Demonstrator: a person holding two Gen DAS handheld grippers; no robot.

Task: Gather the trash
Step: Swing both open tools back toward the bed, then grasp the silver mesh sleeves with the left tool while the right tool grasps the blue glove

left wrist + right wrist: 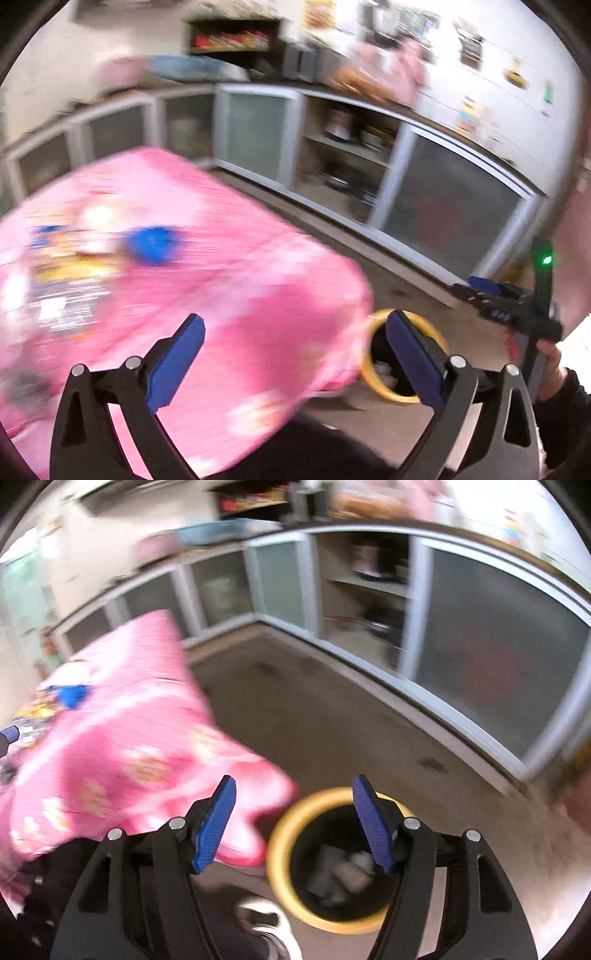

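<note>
Fingers (364,825) spread empty above bin (280,853), contents blurred.

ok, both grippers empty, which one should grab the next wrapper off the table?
Left, probably. The left gripper is open over the pink table, with the wrappers ahead. The right gripper, also open, hangs over the bin, off the table's corner.

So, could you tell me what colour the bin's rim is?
Yellow; the bin's rim shows best in the right wrist view.
</note>
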